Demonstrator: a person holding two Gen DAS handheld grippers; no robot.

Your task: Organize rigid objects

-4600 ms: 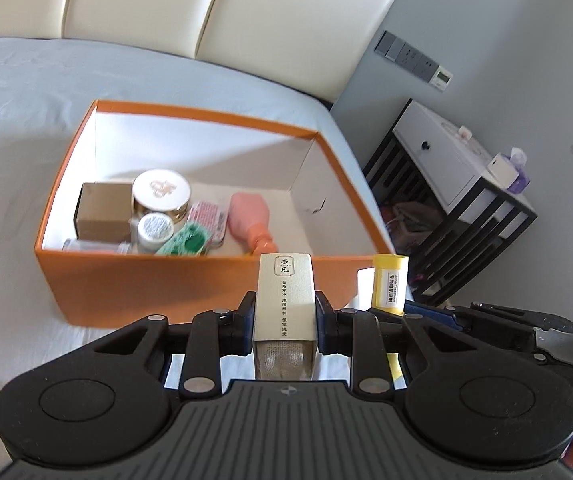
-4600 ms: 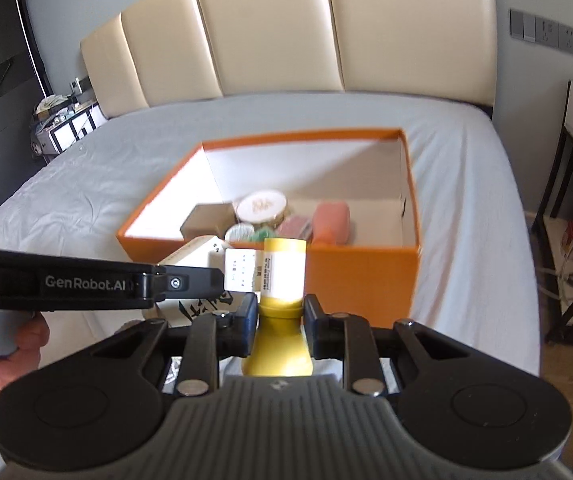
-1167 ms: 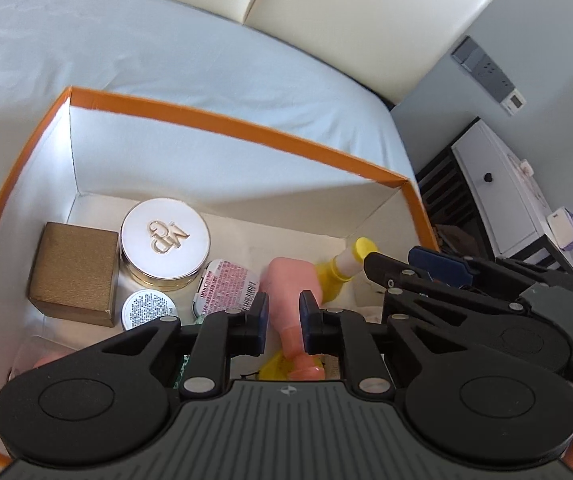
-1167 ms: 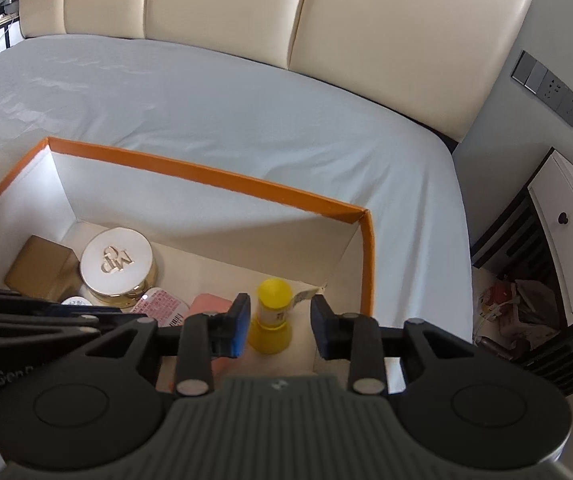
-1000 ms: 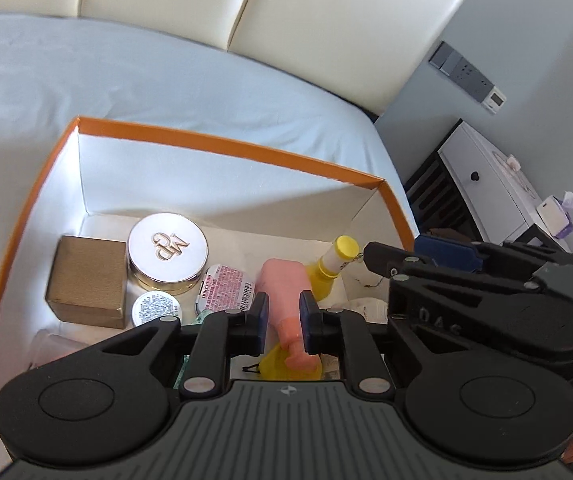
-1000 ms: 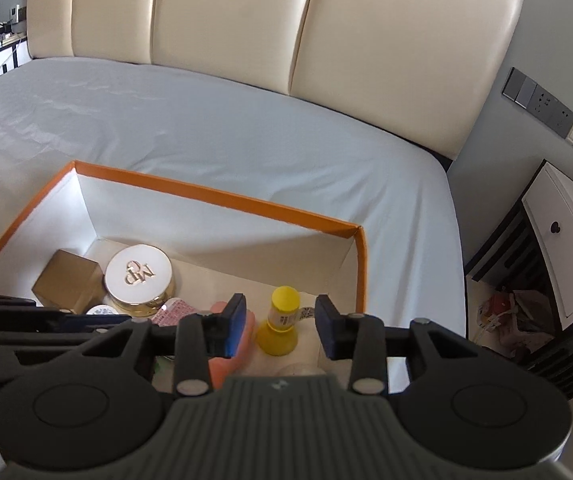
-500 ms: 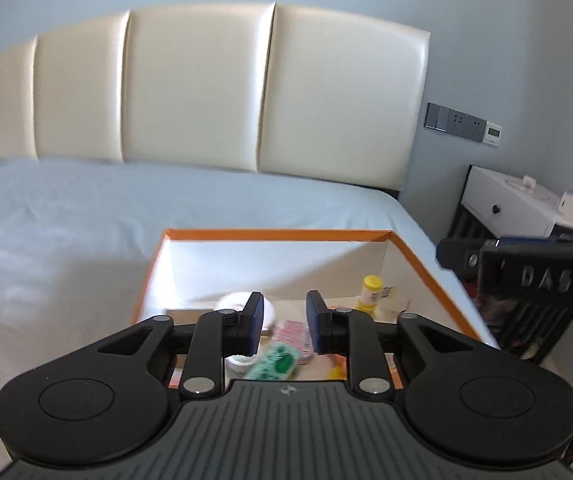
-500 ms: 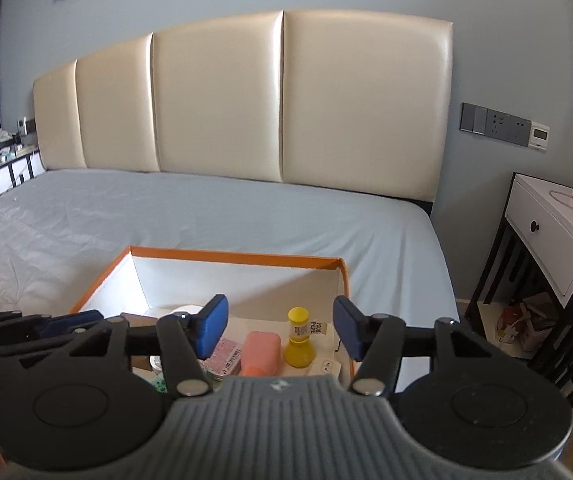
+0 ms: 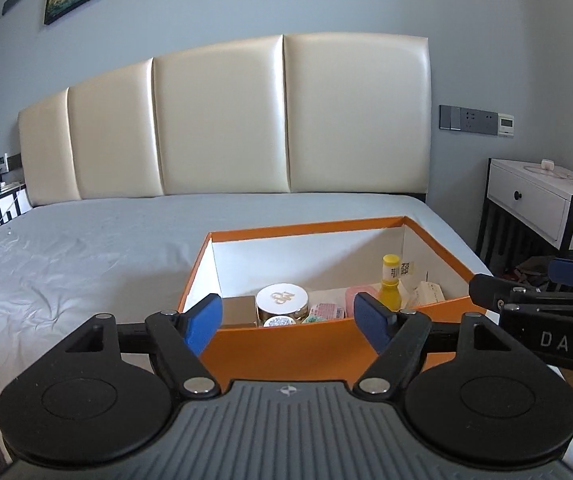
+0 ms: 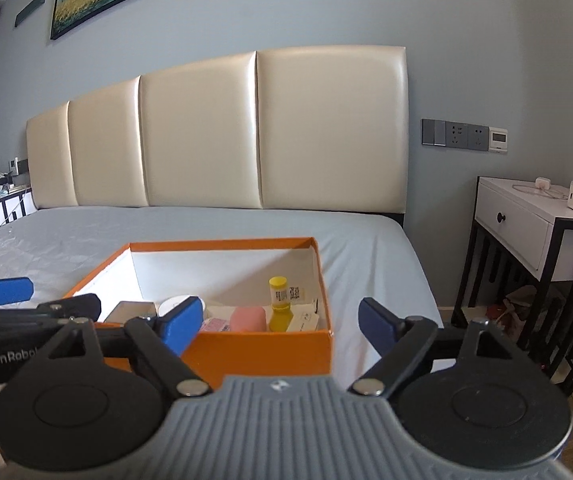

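Orange box (image 9: 286,346) now holds yellow bottle (image 9: 390,286), both grippers' jaws spread, pulled back, empty.

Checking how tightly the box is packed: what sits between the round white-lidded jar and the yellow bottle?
The pink bottle lies between the round white-lidded jar and the yellow bottle, with a small pink-labelled packet beside it; the left wrist view shows this best.

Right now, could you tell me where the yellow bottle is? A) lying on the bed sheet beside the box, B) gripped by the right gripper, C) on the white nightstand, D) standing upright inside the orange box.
D: the yellow bottle stands upright inside the orange box, near its right wall, and both the right gripper and the left gripper are open and empty.
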